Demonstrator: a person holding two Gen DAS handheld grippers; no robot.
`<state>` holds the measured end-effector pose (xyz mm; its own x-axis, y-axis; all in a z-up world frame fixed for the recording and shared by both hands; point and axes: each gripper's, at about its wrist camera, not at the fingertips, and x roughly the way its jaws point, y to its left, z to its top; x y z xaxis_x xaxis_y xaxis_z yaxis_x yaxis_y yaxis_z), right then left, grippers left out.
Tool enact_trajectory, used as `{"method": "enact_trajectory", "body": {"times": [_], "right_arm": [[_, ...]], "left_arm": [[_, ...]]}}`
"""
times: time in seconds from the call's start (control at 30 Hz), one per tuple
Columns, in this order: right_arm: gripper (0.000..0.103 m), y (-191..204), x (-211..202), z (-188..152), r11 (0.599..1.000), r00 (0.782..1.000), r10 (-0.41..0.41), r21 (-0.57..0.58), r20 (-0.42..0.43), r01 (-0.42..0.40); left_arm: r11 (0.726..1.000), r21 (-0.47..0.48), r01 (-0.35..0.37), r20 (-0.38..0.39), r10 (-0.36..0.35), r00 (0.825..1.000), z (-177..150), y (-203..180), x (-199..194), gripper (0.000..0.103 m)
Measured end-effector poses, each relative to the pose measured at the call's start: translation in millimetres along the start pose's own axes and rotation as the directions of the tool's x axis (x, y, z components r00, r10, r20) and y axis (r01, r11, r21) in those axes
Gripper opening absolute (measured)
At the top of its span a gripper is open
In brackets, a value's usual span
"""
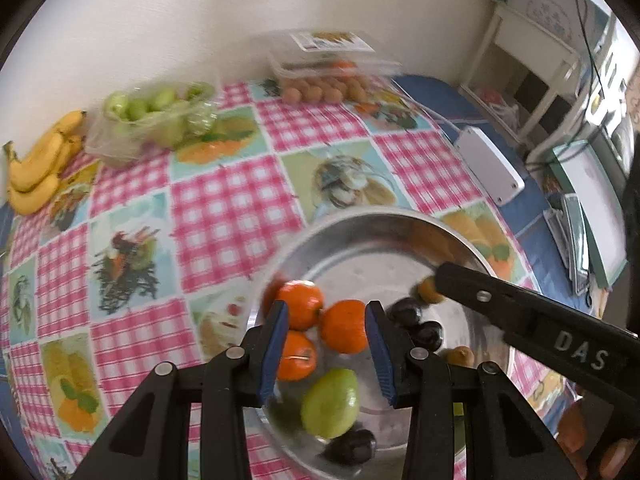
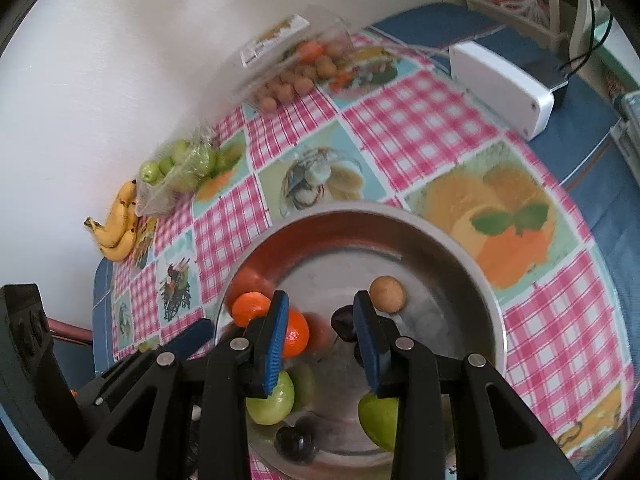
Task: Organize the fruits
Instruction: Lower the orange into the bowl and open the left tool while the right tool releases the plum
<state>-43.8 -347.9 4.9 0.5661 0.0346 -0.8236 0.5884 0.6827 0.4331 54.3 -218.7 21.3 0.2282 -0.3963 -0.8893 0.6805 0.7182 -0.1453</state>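
Fruits, mixed, in steel bowl (image 1: 360, 220) on checked tablecloth (image 1: 224, 208): oranges (image 1: 344, 330), green fruit (image 1: 330, 402), dark plums (image 1: 406, 312), small brown fruit (image 2: 387, 294).
Left gripper (image 1: 327, 354) and right gripper (image 2: 320, 340) both over bowl, jaws apart, nothing held. Risk (est.): round fruit rolls on slick steel when nudged; grippers close together, may collide w/ each other.

Raised letters "DAS" stand on the black arm of the right gripper (image 1: 436, 276), at about four o'clock in the left wrist view. The printed label (image 1: 332, 40) on the clear lidded box at twelve o'clock is too blurred to read. No other text is legible.
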Motion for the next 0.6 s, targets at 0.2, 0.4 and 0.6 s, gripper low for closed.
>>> {"method": "enact_trajectory", "body": {"times": [0.2, 0.4, 0.6], "right_arm": [[0.036, 9, -10, -2, 0.998, 0.999, -0.048, -0.04, 0.007, 0.048], [0.044, 15, -1, -8, 0.99, 0.992, -0.122, -0.079, -0.024, 0.12], [0.053, 21, 7, -15, 0.98, 0.985, -0.169, -0.115, -0.047, 0.163]], "left_arm": [[0.996, -0.066, -0.055, 0.024, 0.057, 0.998, -2, 28, -13, 0.043], [0.986, -0.135, -0.094, 0.008, 0.096, 0.995, -11, 54, -12, 0.043], [0.974, -0.183, -0.136, -0.017, 0.136, 0.991, -18, 74, -6, 0.051]]}}
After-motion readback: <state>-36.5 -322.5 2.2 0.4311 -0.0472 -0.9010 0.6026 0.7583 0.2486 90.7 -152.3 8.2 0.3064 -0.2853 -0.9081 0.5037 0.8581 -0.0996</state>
